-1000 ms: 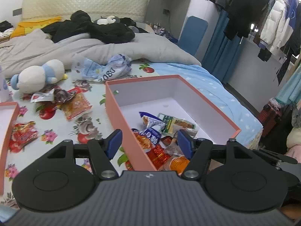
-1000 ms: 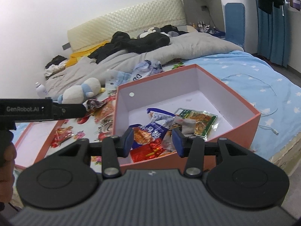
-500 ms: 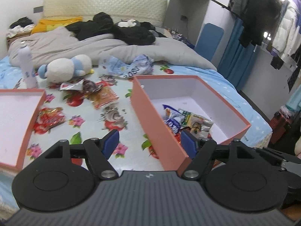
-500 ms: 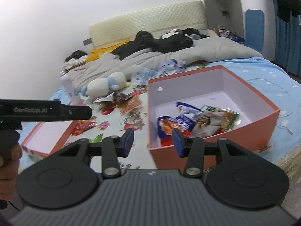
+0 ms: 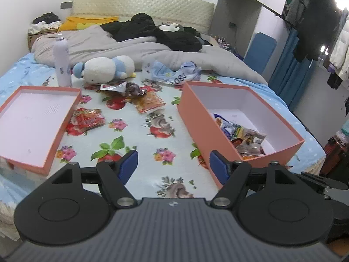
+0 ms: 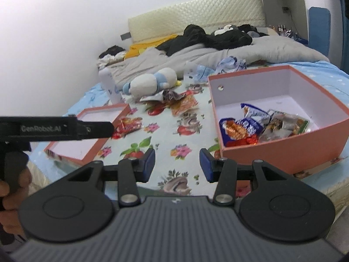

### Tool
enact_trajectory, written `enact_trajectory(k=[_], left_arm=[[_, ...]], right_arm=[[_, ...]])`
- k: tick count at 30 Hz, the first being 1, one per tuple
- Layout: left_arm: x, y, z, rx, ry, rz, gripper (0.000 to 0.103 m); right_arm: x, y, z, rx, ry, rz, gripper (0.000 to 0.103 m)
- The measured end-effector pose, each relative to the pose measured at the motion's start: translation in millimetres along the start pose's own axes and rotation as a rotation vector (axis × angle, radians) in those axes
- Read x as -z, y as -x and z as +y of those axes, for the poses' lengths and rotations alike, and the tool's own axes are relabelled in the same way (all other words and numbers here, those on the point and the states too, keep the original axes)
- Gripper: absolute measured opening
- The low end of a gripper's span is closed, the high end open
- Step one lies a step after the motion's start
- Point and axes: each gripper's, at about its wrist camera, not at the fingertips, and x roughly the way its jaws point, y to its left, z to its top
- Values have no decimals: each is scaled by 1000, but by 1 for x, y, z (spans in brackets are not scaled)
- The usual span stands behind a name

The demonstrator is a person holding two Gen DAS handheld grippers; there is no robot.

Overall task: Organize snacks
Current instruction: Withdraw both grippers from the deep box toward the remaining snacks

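An open orange box (image 5: 202, 120) (image 6: 283, 148) on the bed holds several snack packets (image 5: 244, 135) (image 6: 257, 124). Loose snacks lie on the floral sheet: a red packet (image 5: 87, 120) (image 6: 128, 125), an orange packet (image 5: 149, 103) (image 6: 185, 103) and a crumpled silver wrapper (image 5: 115, 87). The orange lid (image 5: 67, 118) (image 6: 96, 146) lies open at the left. My left gripper (image 5: 173, 167) is open and empty above the sheet near the bed's front edge. My right gripper (image 6: 177, 163) is open and empty beside the box.
A plush penguin (image 5: 104, 66) (image 6: 150, 83), a white bottle (image 5: 61, 61) and a crumpled plastic bag (image 5: 174, 74) sit behind the snacks. Grey duvet and dark clothes (image 5: 152, 32) cover the far bed. Hanging clothes (image 5: 316, 21) stand at the right.
Both grippers have pulled back and turned left from over the box; the lid and loose snacks have come into view. Both stay open and empty.
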Motion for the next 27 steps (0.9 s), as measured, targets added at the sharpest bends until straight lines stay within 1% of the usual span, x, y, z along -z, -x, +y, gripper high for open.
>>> enact_trajectory(k=[1, 5, 9, 13, 16, 19, 23, 27], left_arm=[[2, -1, 4, -5, 8, 1, 81], [9, -11, 24, -21, 73, 27, 81], [8, -28, 40, -53, 78, 31, 81], [4, -56, 60, -81, 69, 49, 83], [0, -81, 78, -112, 71, 81, 83], [-7, -103, 96, -125, 77, 102, 83], [-18, -133, 117, -132, 94, 134, 83], [-27, -160, 133, -152, 109, 145, 83]], right_arm=[[1, -3, 1, -8, 4, 8, 48], [4, -13, 8, -8, 39, 10, 48], [3, -29, 16, -17, 74, 3, 48], [1, -52, 25, -18, 109, -3, 48], [-3, -71, 29, -15, 129, 5, 48], [-8, -90, 32, -33, 150, -2, 48], [-18, -117, 33, -19, 167, -5, 48], [-30, -146, 33, -2, 157, -5, 48]])
